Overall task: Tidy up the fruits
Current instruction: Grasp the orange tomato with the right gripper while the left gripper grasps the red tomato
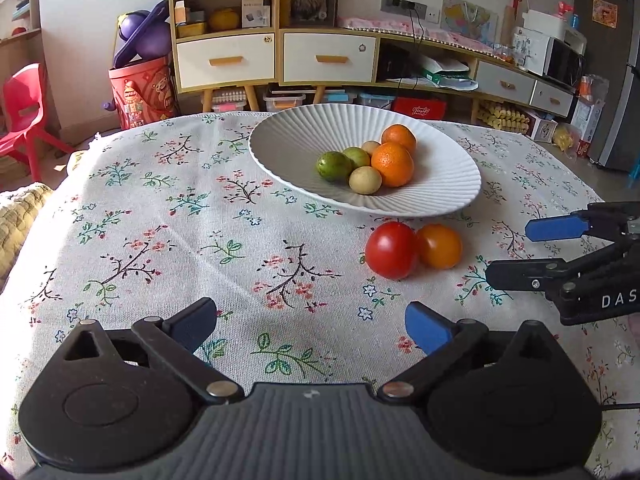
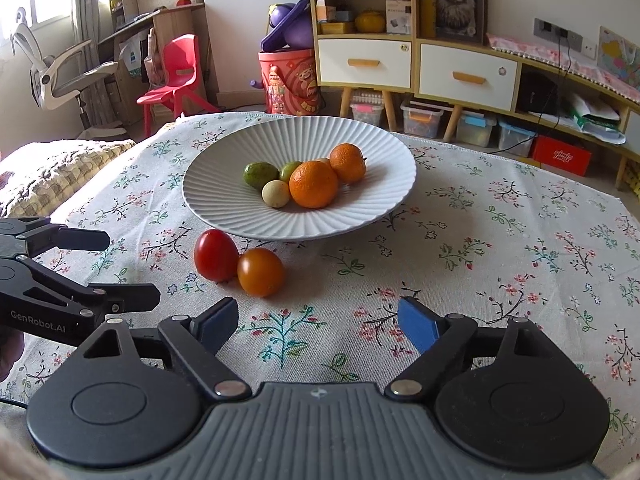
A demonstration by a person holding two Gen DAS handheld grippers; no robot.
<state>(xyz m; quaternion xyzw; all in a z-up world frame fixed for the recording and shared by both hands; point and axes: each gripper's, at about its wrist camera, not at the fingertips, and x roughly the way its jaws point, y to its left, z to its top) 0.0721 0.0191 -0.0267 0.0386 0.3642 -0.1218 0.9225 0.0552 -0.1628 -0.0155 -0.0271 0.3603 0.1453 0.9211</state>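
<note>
A white ribbed plate [image 1: 304,140] [image 2: 380,196] sits on the floral tablecloth and holds two oranges [image 1: 393,164] [image 2: 313,184], two green fruits [image 1: 333,166] [image 2: 259,173] and pale yellow ones [image 1: 365,180] [image 2: 275,194]. In front of the plate, a red tomato [image 1: 391,250] [image 2: 216,255] and an orange tomato [image 1: 439,246] [image 2: 261,272] lie touching on the cloth. My left gripper [image 1: 310,320] [image 2: 130,268] is open over bare cloth, left of the tomatoes. My right gripper [image 2: 316,316] [image 1: 512,254] is open too, nothing between its fingers, just right of and nearer than the orange tomato.
The tablecloth [image 1: 180,240] covers the table. Beyond its far edge stand wooden cabinets with drawers [image 1: 226,60], a red bucket [image 1: 142,92] and a red chair [image 2: 176,76]. A woven cushion [image 2: 52,168] lies off the left edge.
</note>
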